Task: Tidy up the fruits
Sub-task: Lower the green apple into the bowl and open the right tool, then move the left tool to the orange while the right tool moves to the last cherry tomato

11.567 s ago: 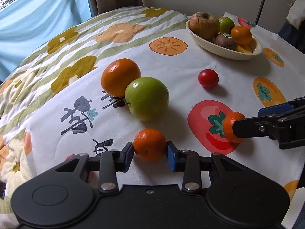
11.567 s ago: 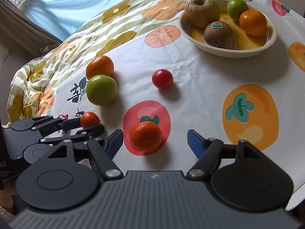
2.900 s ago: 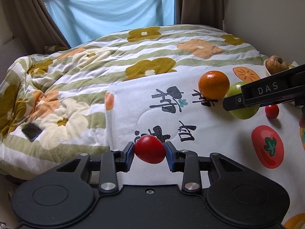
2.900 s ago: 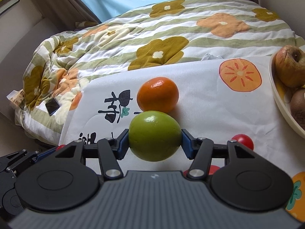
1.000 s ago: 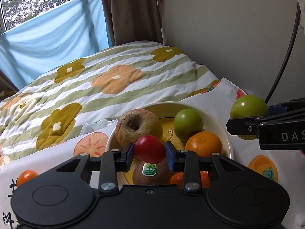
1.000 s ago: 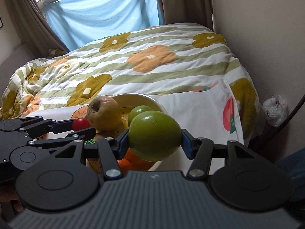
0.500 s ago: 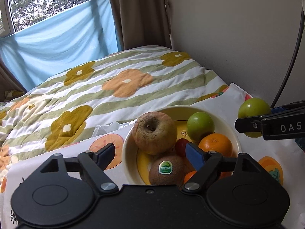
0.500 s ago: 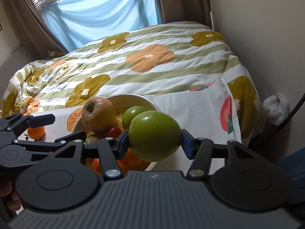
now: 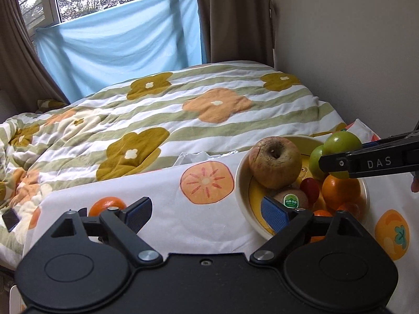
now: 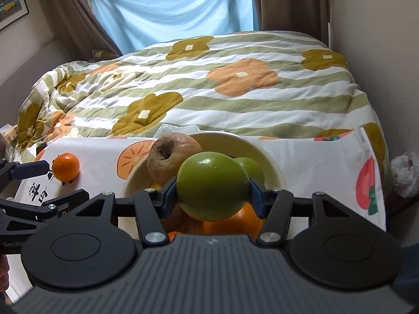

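My right gripper (image 10: 212,196) is shut on a large green apple (image 10: 212,185) and holds it just above the cream fruit bowl (image 10: 272,167). The apple also shows in the left wrist view (image 9: 341,142). The bowl (image 9: 242,196) holds a brown wrinkled apple (image 9: 273,164), a kiwi (image 9: 290,198), a small red tomato (image 9: 310,188), an orange (image 9: 339,191) and a smaller green fruit (image 9: 315,159). My left gripper (image 9: 207,212) is open and empty, low at the bowl's left side. One orange (image 9: 106,204) lies on the white printed cloth (image 9: 183,209) to the left.
The cloth lies on a bed with a striped flower quilt (image 9: 157,112). A wall (image 9: 353,52) stands close on the right. A dark phone (image 9: 10,219) lies on the quilt at the far left. A white plastic bag (image 10: 406,172) sits by the bed's right edge.
My left gripper has drawn back and left from the bowl, staying open, with the red tomato lying in the bowl. My right gripper has brought the green apple lower over the bowl.
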{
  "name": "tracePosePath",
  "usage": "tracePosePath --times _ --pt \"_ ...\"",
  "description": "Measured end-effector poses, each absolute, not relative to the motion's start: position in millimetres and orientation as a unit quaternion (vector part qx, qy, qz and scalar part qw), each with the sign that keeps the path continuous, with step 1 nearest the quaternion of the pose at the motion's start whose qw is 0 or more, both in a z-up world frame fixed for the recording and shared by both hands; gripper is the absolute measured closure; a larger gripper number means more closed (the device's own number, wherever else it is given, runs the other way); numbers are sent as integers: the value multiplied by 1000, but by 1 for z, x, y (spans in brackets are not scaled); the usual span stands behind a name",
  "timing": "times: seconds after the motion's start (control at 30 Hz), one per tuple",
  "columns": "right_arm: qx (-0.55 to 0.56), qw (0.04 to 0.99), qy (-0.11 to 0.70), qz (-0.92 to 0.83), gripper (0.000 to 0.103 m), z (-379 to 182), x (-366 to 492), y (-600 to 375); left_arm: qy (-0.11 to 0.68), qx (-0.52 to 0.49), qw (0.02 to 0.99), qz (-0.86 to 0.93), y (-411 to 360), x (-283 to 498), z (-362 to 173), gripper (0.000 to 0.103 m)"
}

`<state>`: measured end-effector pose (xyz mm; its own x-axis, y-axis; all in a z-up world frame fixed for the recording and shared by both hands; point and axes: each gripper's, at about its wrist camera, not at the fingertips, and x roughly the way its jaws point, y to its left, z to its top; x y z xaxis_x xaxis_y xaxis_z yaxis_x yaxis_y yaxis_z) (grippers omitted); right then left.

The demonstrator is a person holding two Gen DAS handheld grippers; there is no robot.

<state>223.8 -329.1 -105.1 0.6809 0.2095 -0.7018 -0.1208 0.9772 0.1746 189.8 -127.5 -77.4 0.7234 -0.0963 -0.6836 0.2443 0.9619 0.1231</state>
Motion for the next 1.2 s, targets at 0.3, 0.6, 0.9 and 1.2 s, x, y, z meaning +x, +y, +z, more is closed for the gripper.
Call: tracePosePath --times 0.3,0.6,0.9,1.2 --pt "24 914 392 107 31 -118 232 -308 368 98 922 -61 -103 174 -79 10" --pt "25 924 367 104 0 -106 214 -308 363 86 927 -29 -87 154 -71 10" --pt "18 929 356 103 0 -90 190 -305 352 66 934 0 -70 122 -53 10" --pt "15 931 344 122 0 -63 166 -286 338 47 939 40 -40 99 -32 10"
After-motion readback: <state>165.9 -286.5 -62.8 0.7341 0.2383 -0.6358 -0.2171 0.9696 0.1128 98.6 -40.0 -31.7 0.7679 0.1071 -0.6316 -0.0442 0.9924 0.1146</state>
